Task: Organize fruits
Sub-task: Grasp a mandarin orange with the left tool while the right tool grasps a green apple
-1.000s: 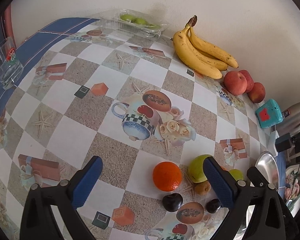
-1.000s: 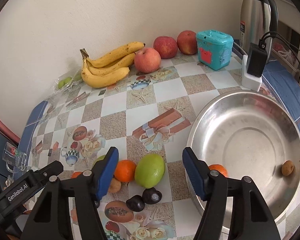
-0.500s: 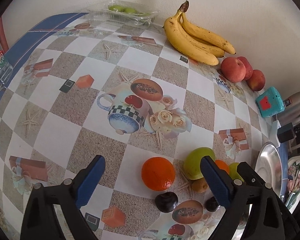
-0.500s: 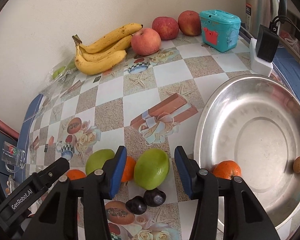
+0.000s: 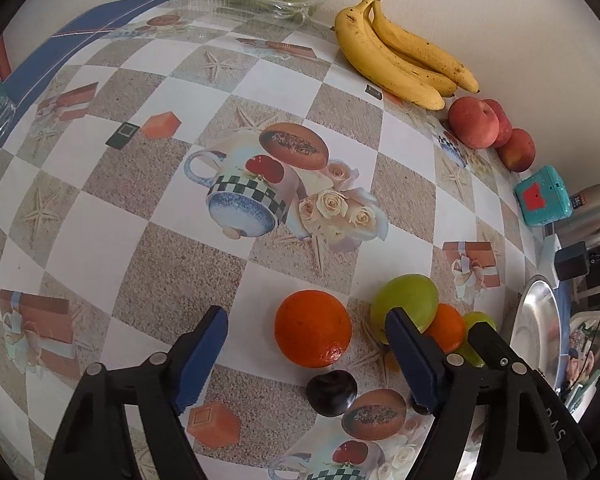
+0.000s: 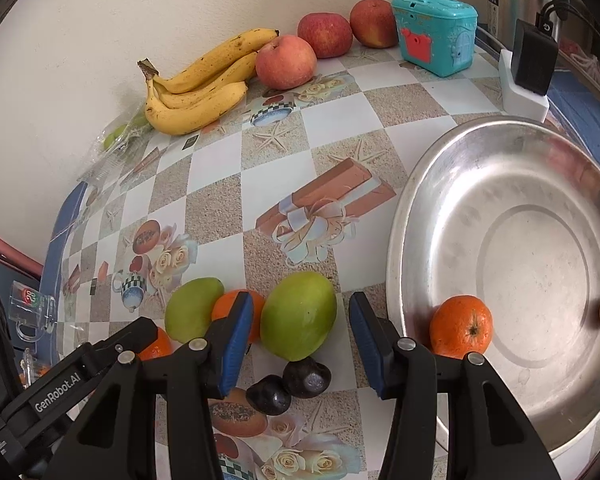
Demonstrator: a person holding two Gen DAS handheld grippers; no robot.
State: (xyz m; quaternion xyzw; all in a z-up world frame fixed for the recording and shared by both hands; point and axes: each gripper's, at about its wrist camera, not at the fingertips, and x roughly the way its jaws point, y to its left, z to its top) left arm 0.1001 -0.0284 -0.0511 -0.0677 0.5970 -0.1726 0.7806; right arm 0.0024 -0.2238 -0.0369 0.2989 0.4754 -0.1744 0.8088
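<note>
Two shiny dark round plums (image 6: 288, 386) sit nearest. The right gripper (image 6: 300, 338) has its blue jaws apart around a smooth green egg-shaped mango (image 6: 299, 316) (not squeezing it). The left gripper (image 5: 306, 354), jaws apart too, faces a bumpy round orange (image 5: 313, 328). Farther off lies a big shiny metal bowl (image 6: 540, 184).

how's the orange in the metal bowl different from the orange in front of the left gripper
The orange in the bowl rests against the inner wall of the metal bowl; the loose orange lies on the tablecloth beside a dark plum. The bowl one shows its stem dimple; the loose one does not. Both are round, bright orange and ungripped.
</note>
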